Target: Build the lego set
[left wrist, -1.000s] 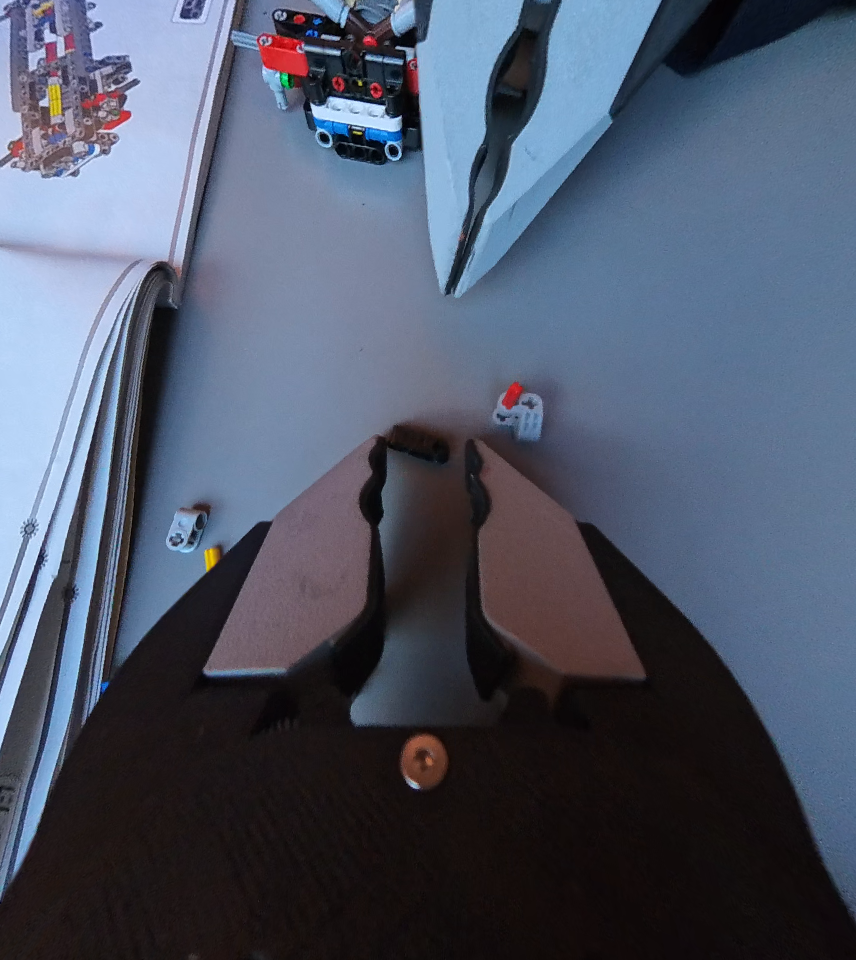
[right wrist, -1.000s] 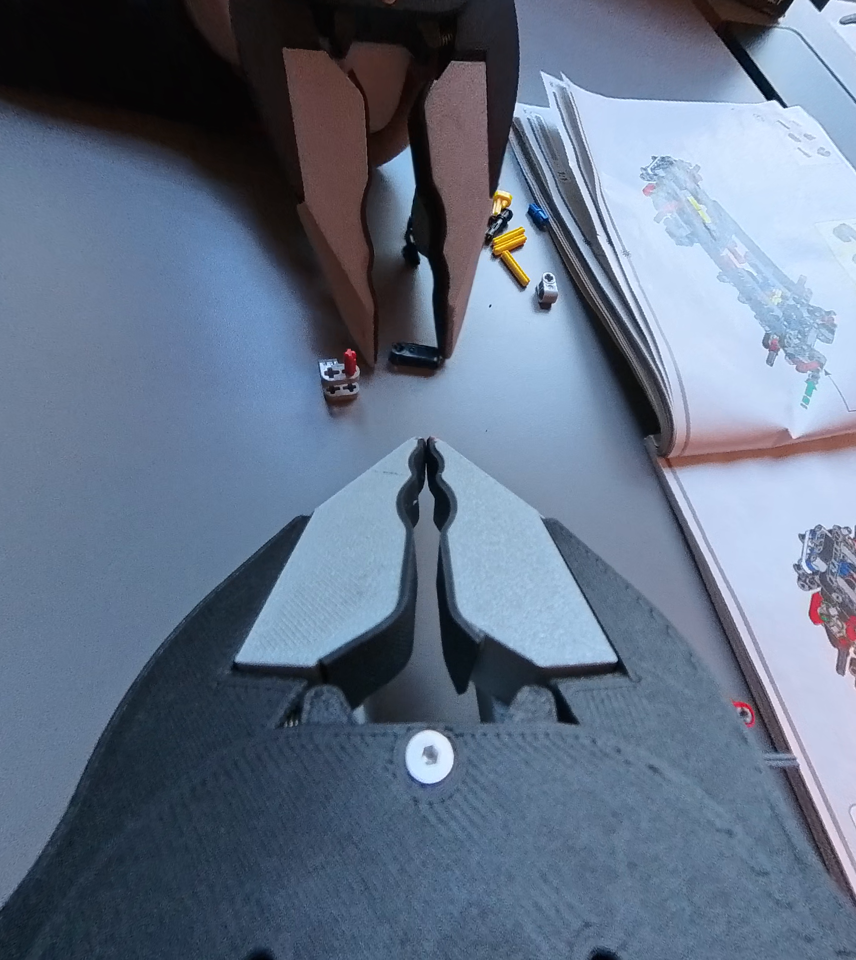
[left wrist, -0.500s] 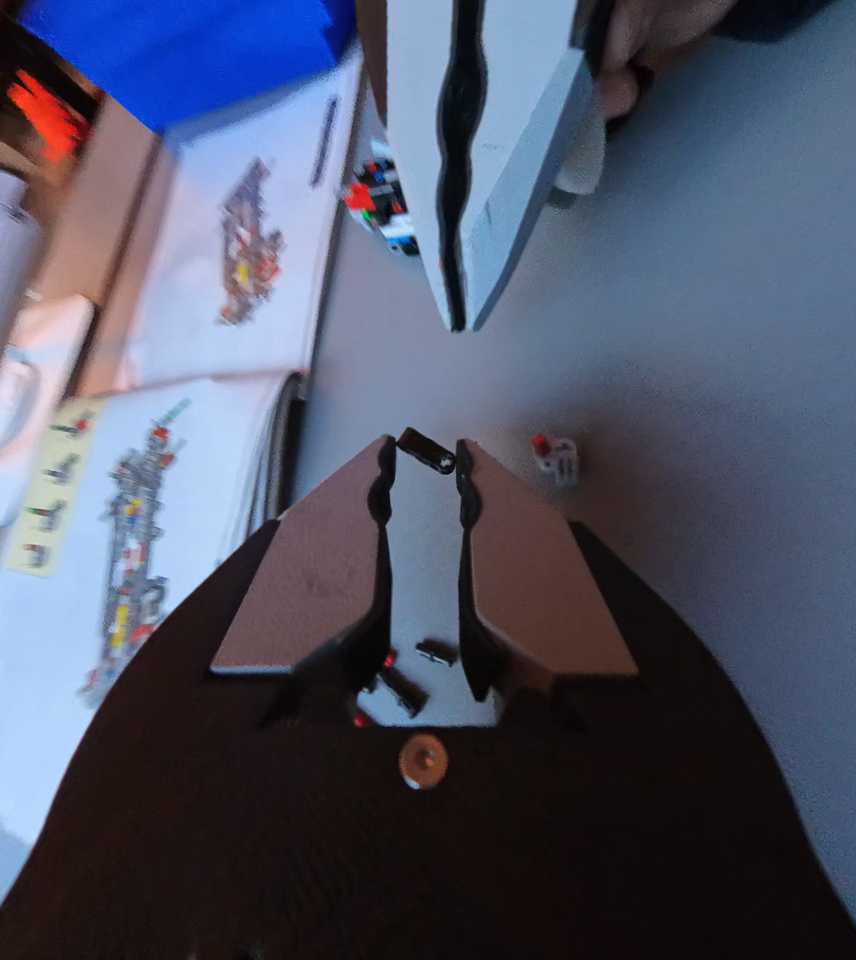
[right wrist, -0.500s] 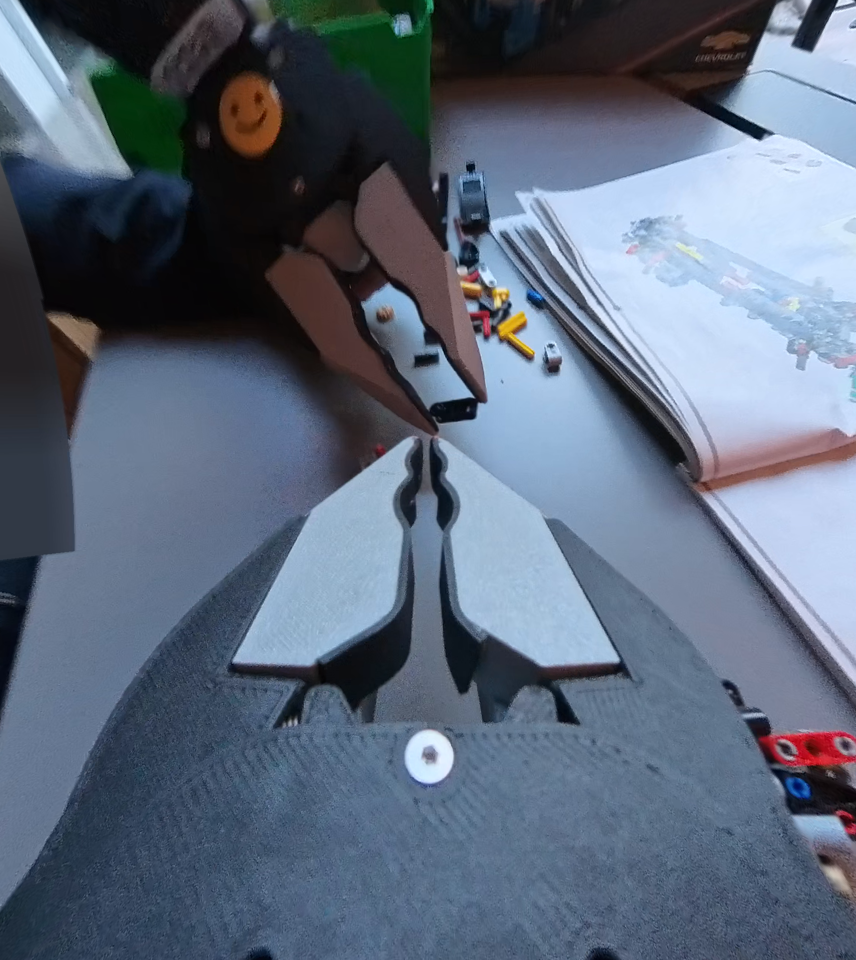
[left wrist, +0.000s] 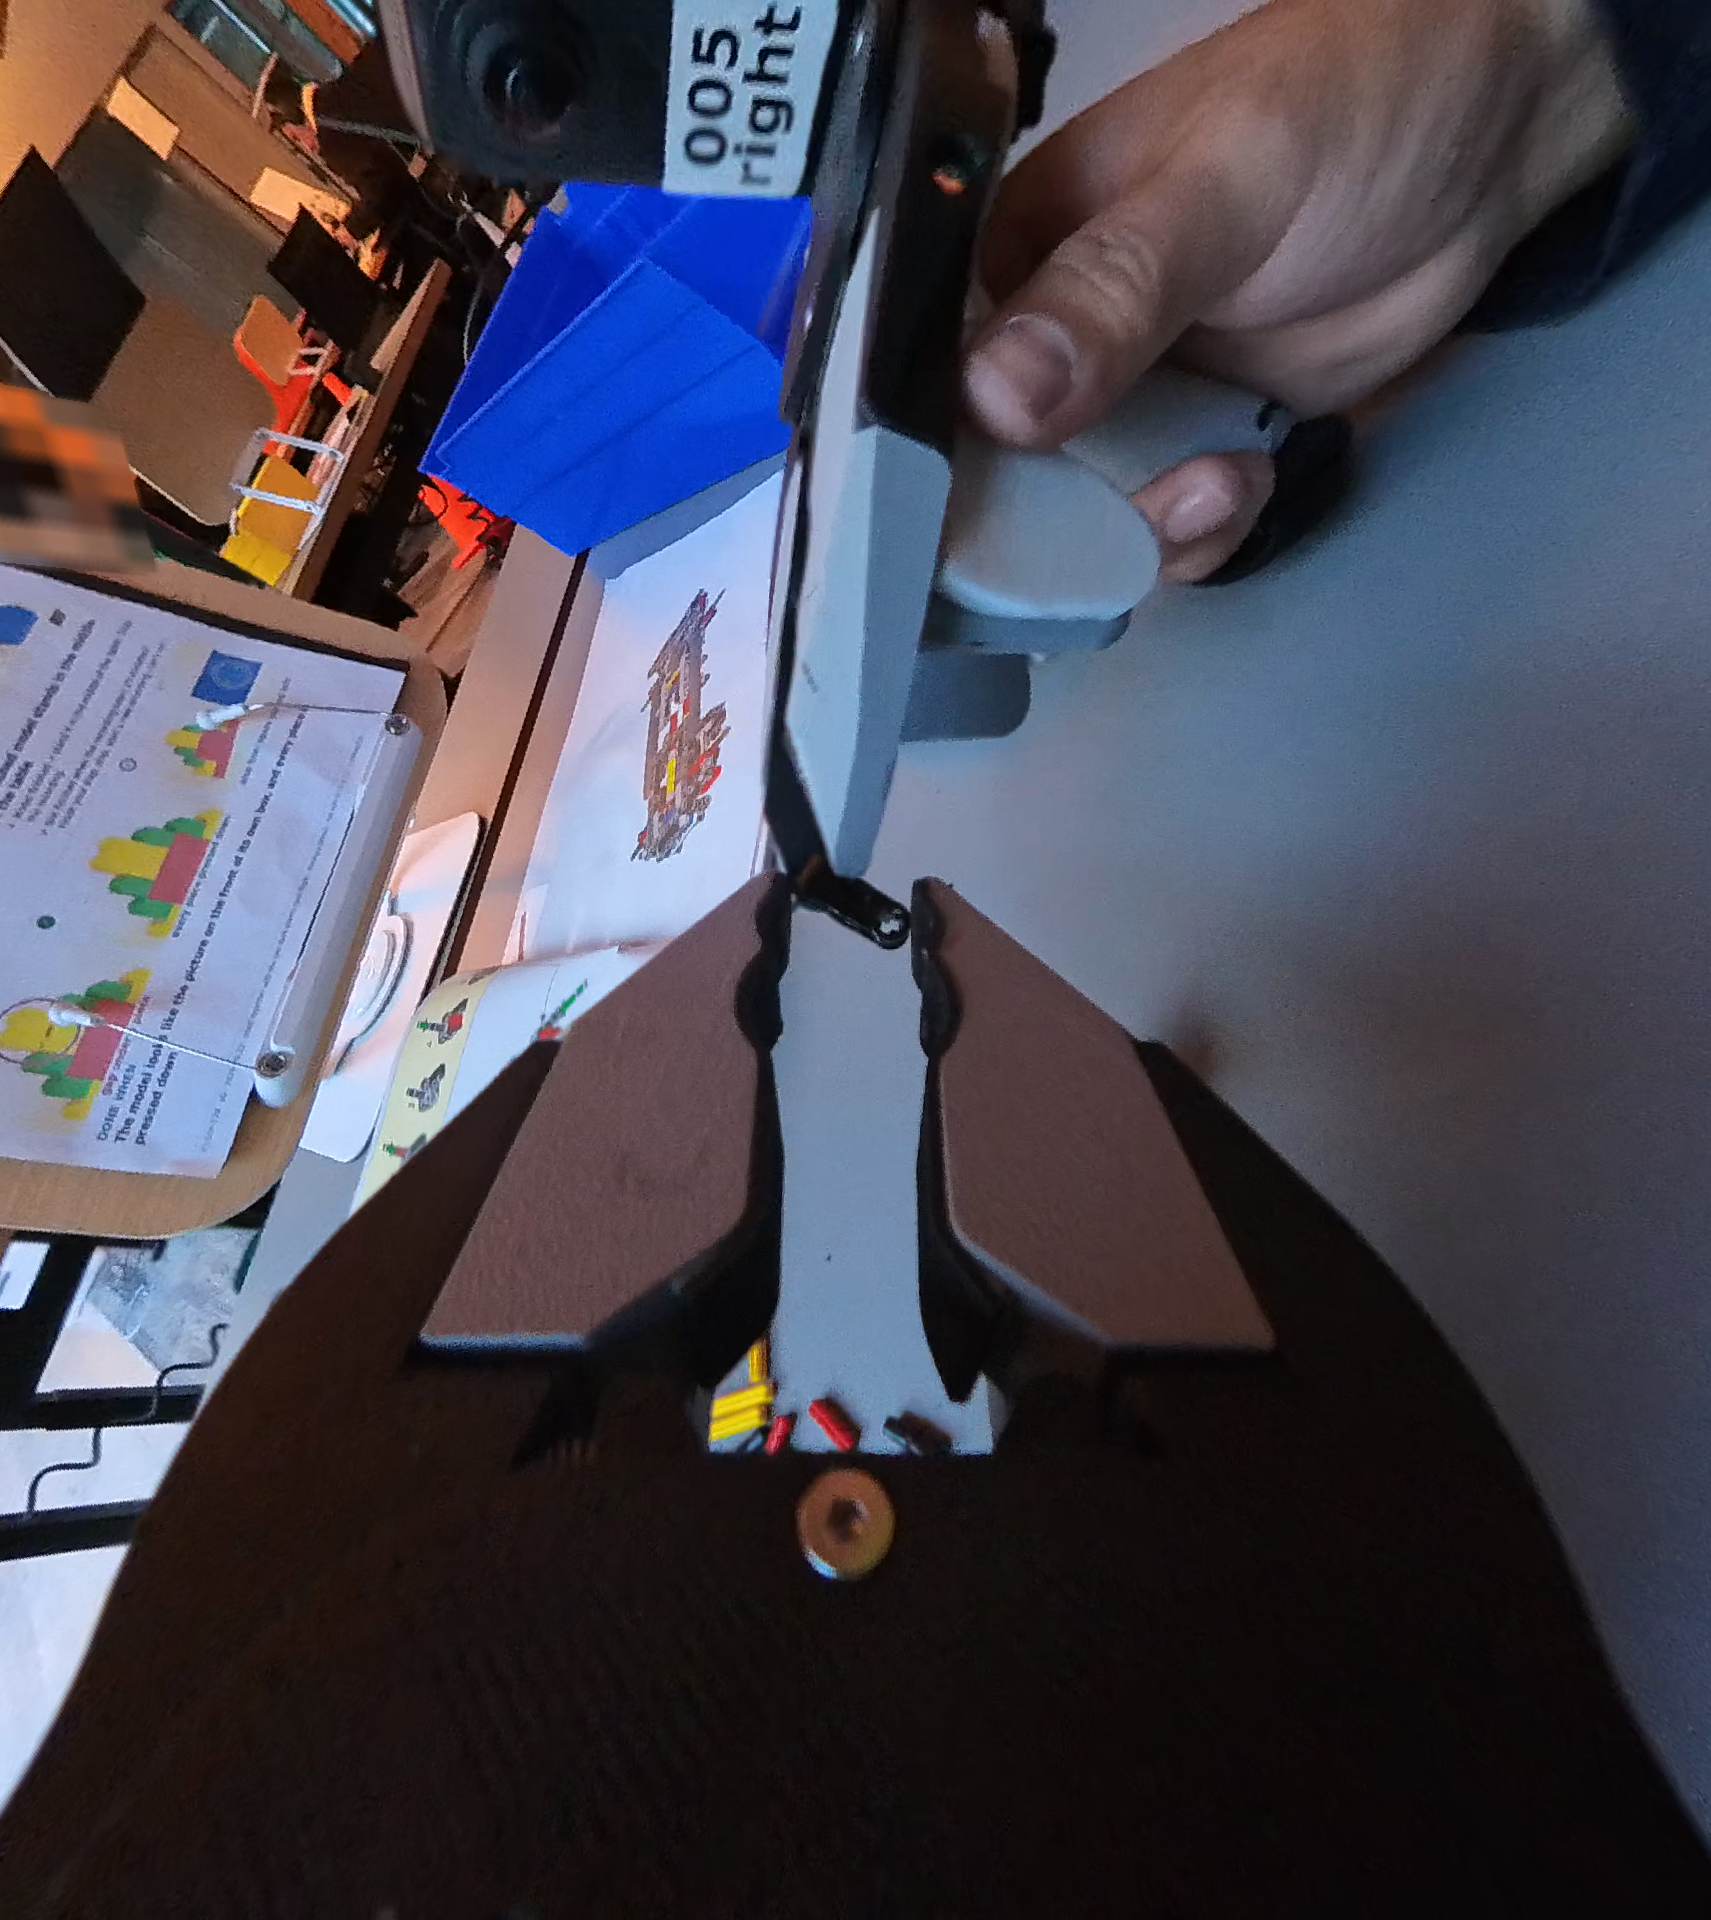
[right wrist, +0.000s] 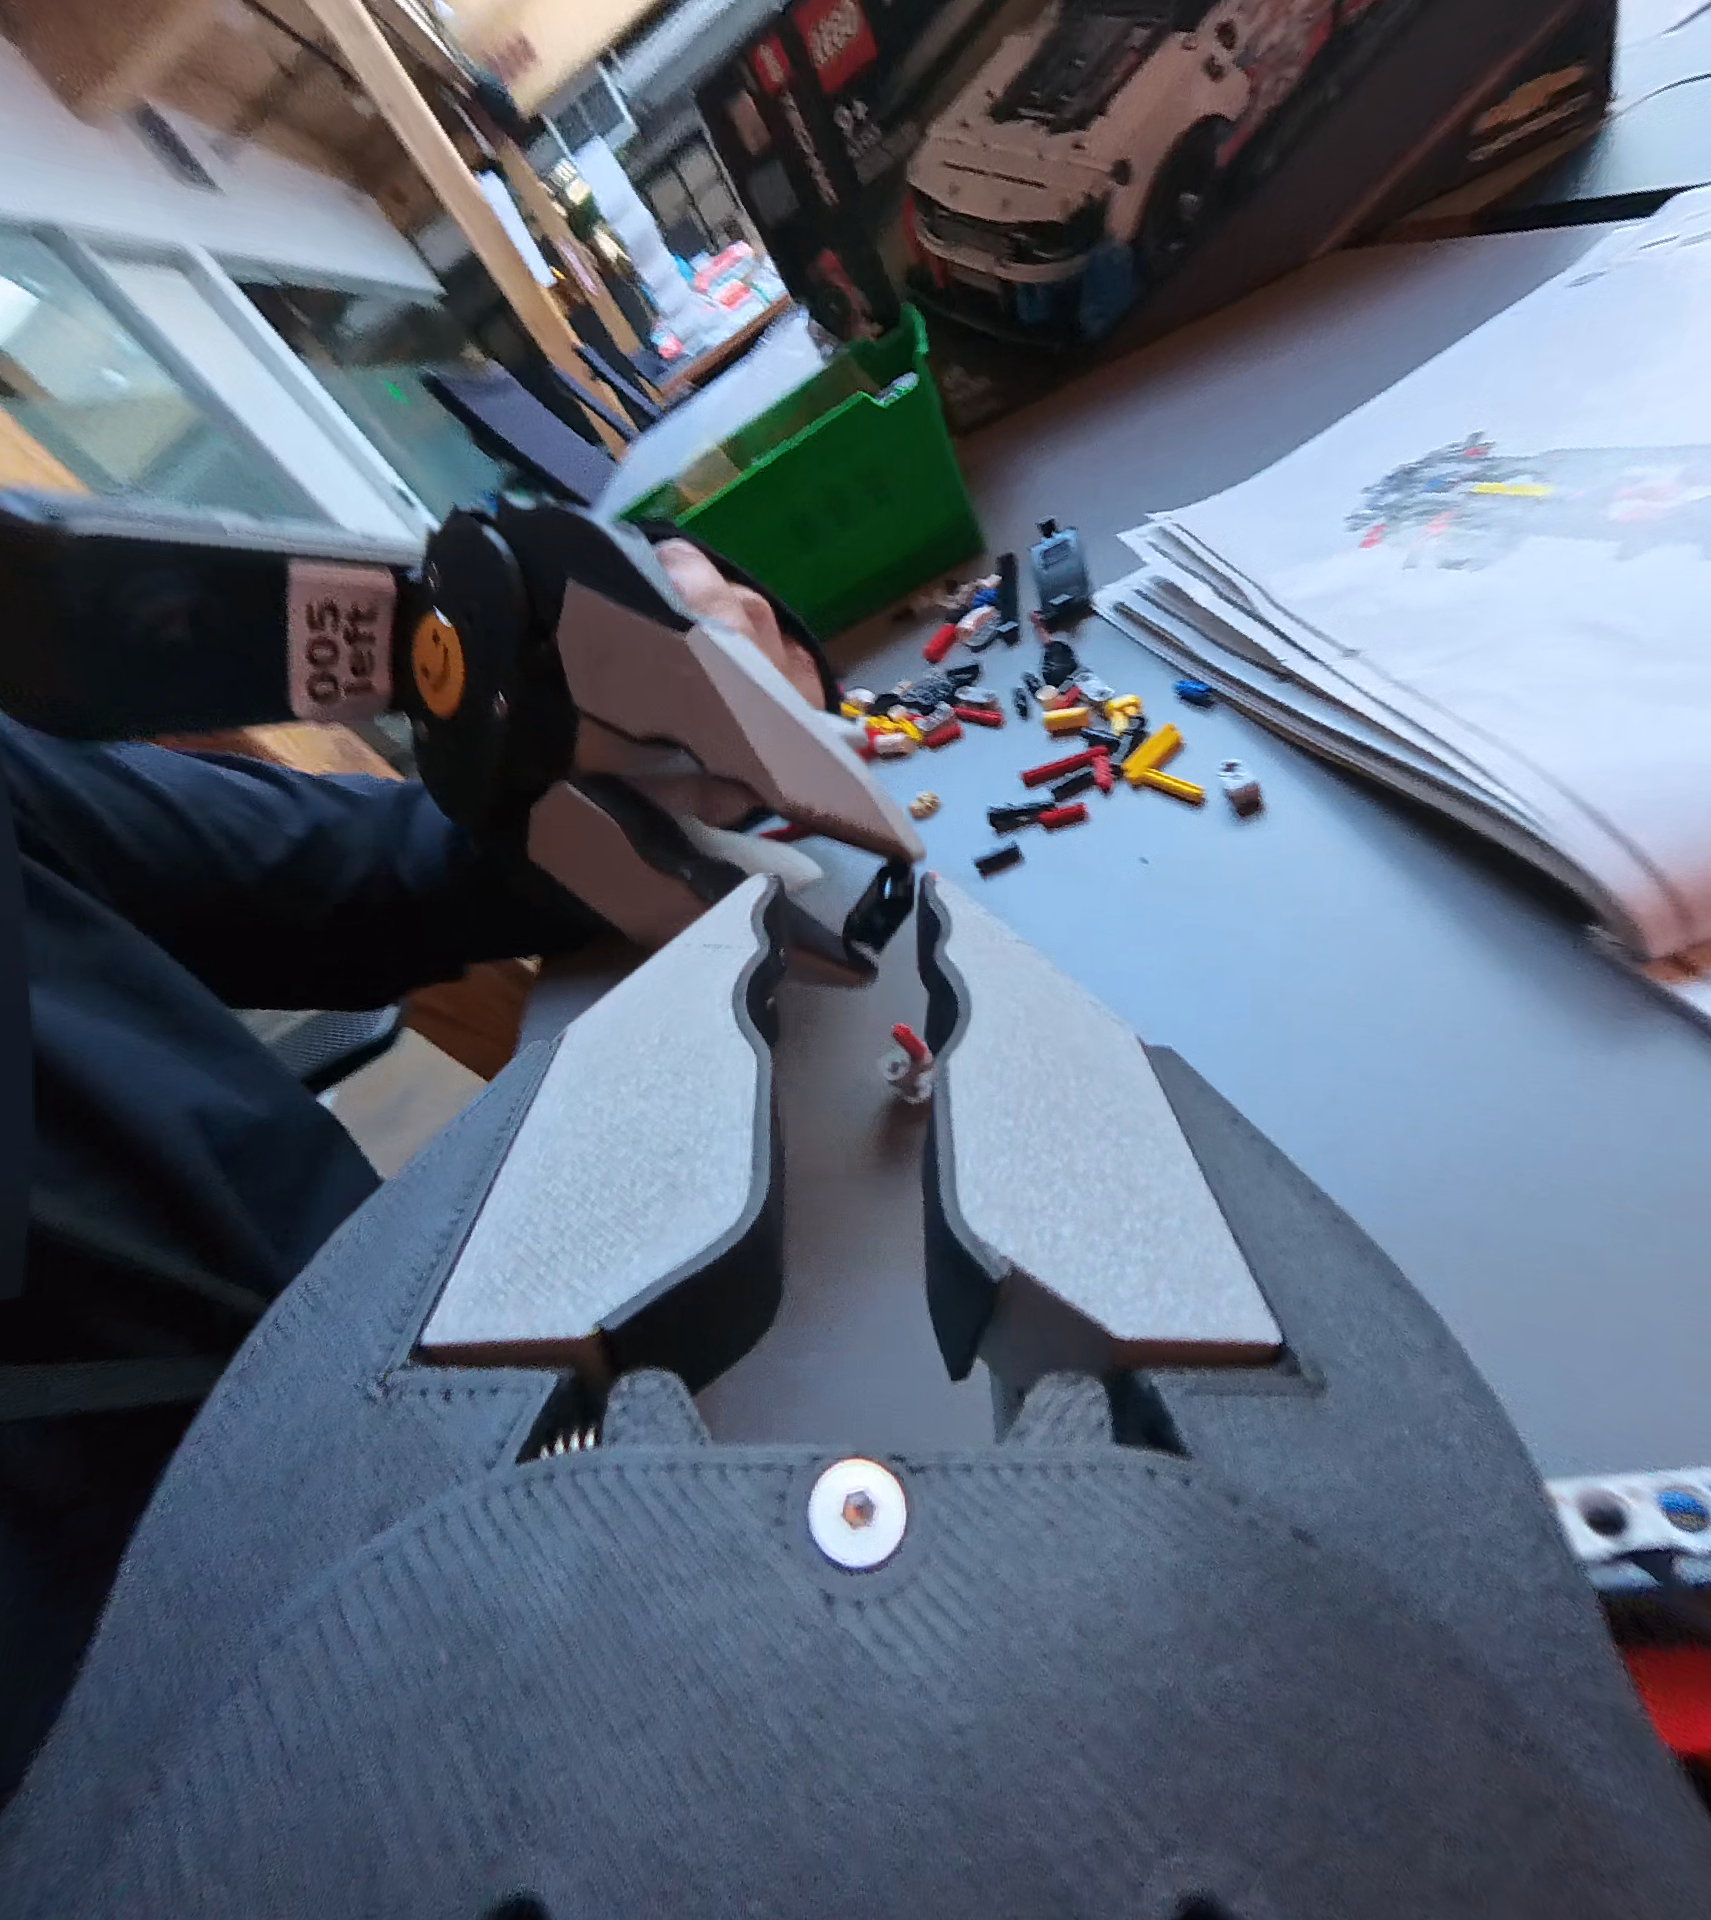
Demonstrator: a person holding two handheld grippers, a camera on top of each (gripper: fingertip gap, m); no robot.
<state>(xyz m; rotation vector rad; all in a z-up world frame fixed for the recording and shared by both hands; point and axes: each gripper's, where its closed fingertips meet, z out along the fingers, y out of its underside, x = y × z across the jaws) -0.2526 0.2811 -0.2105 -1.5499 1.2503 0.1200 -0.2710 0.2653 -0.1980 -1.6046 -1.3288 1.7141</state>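
Note:
My left gripper (left wrist: 849, 904) is shut on a small black building piece (left wrist: 856, 912), held crosswise between its brown fingertips above the grey table (left wrist: 1453, 935). The right wrist view shows the same piece (right wrist: 882, 904) pinched between the left gripper's (right wrist: 877, 909) two tips. My right gripper (right wrist: 846, 899) is open; its grey fingers straddle the piece, and a gap shows on the left side. In the left wrist view the right gripper (left wrist: 820, 857) comes in edge-on from above, held by a hand (left wrist: 1246, 229), its tip right at the piece.
A small grey piece with a red pin (right wrist: 908, 1070) lies on the table below my right fingers. Nearby are several loose pieces (right wrist: 1059, 727), an open booklet (right wrist: 1505, 644), a green bin (right wrist: 830, 499), a car box (right wrist: 1142, 187) and a part-built model (right wrist: 1682, 1527). A blue bin (left wrist: 622, 384) and a clipboard (left wrist: 134, 883) stand at the left.
My left gripper closed on the black piece and lifted it off the table, tilting. My right gripper, shut before, has opened and come around the held piece.

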